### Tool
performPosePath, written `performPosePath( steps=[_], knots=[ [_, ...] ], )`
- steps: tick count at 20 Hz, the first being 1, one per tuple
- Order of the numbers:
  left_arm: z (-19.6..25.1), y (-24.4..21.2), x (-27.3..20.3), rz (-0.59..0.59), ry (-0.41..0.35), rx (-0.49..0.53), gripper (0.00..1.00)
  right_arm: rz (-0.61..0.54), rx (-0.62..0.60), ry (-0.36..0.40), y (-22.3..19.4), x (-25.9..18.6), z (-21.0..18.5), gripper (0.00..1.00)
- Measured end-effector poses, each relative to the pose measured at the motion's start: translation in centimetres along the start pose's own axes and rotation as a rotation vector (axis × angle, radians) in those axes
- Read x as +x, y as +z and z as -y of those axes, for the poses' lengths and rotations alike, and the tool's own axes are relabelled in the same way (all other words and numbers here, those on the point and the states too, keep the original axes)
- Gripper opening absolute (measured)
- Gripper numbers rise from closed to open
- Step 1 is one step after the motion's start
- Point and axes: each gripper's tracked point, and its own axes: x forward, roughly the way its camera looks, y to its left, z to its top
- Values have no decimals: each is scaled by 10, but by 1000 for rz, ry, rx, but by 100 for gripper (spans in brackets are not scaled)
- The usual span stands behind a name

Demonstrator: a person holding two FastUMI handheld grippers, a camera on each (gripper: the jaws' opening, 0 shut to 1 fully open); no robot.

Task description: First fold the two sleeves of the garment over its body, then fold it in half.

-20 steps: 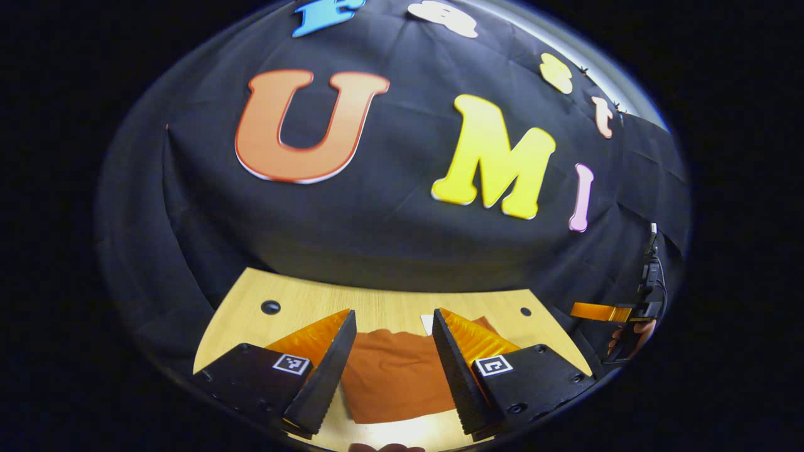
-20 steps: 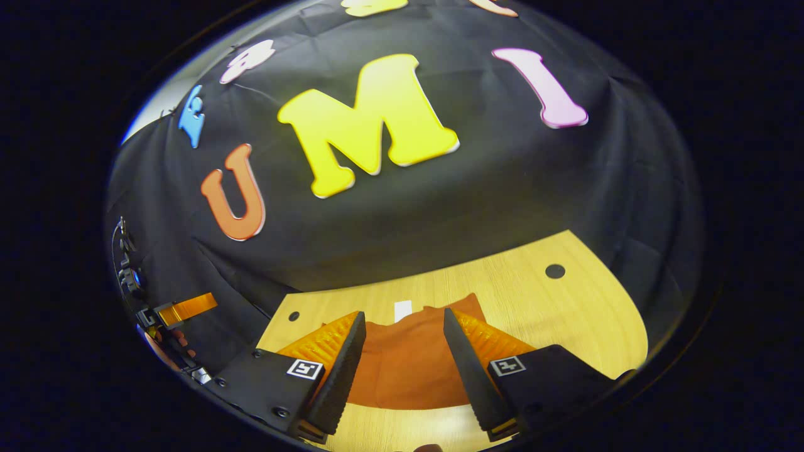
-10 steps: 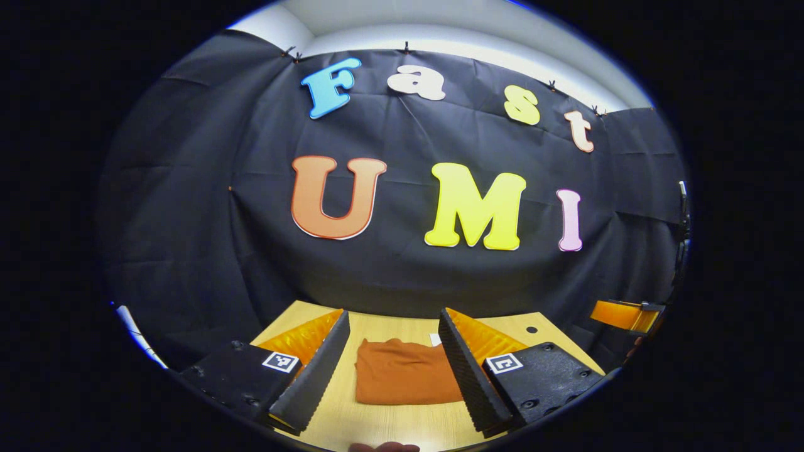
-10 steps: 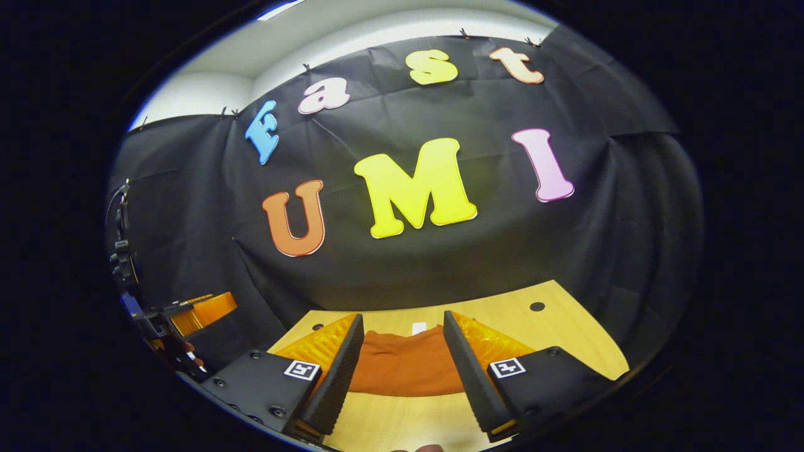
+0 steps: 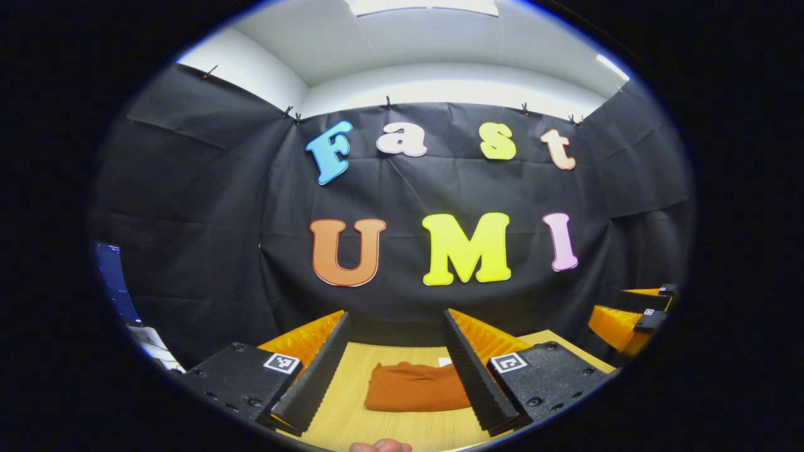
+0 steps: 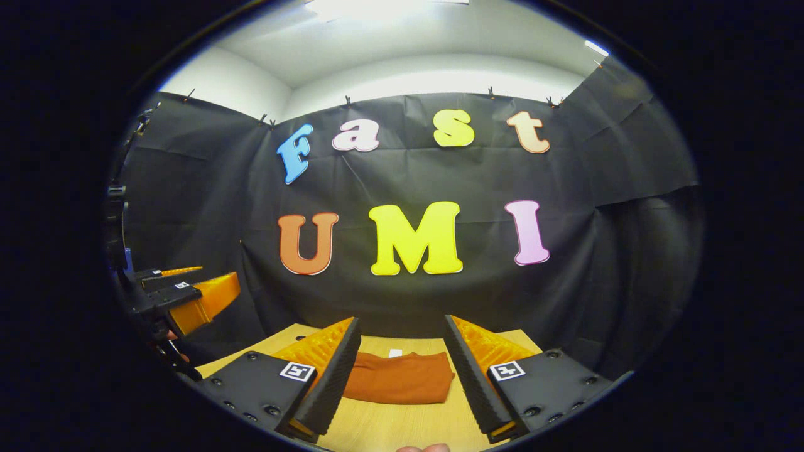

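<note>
Folded rust-orange garment (image 5: 411, 388) lies compact on the table (image 6: 389, 430), ahead of both empty, wide-spread grippers: left gripper (image 5: 392, 370), right gripper (image 6: 399, 370)

Your light wooden table (image 5: 352, 420) carries one folded rust-orange garment (image 5: 411, 388), lying flat as a compact bundle toward the far side. At its far edge sits a small white tag (image 6: 395, 353); whether it's on the wood or the cloth is unclear.
</note>
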Motion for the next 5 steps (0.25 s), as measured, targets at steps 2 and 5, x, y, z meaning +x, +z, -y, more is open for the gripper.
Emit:
performPosePath(
  steps=[2,5],
  knots=[
    [12,-8,-9,-7,-26,-10,96,30,-3,-19,-2,-8,2,99],
    [30,-21,-18,-14,-82,-40,96,10,-7,-36,-17,-14,6,99]
  ],
)
